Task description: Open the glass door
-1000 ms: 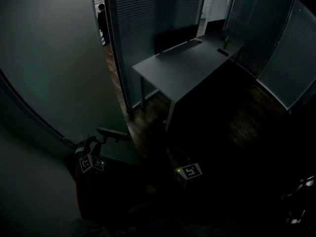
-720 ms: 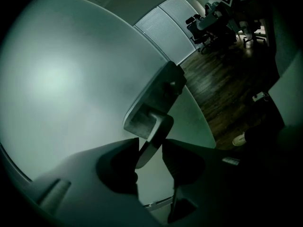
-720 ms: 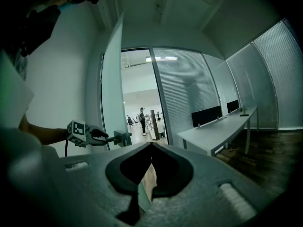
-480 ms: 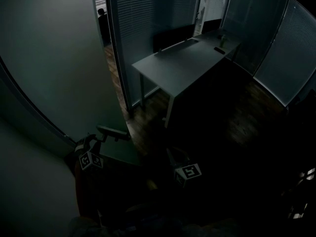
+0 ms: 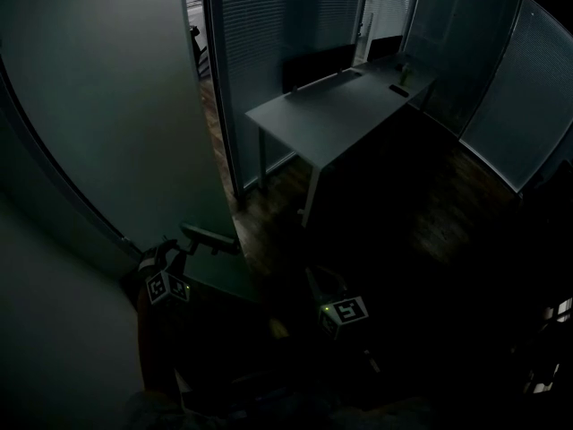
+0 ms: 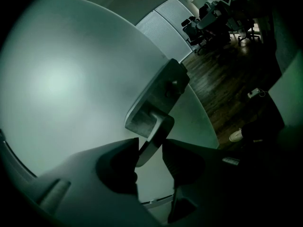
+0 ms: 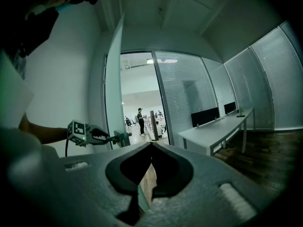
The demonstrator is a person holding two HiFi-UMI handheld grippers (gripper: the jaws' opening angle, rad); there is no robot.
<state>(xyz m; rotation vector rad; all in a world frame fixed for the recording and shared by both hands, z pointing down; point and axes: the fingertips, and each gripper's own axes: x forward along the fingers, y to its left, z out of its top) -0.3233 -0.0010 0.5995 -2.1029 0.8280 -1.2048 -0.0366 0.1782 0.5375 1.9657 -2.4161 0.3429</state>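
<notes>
The glass door (image 5: 107,106) has swung a little further, and its free edge now stands further right in my head view. The door handle (image 5: 208,236) and my left tool (image 5: 182,247) clamped on it have shifted slightly right with it. The person (image 5: 194,41) beyond the doorway, plainly seen before, is now mostly hidden behind the door's edge. The table (image 5: 340,115) has drifted slightly right.

Head view looks steeply down; each gripper view looks closely along its jaws; all share the door handle (image 5: 208,237).
</notes>
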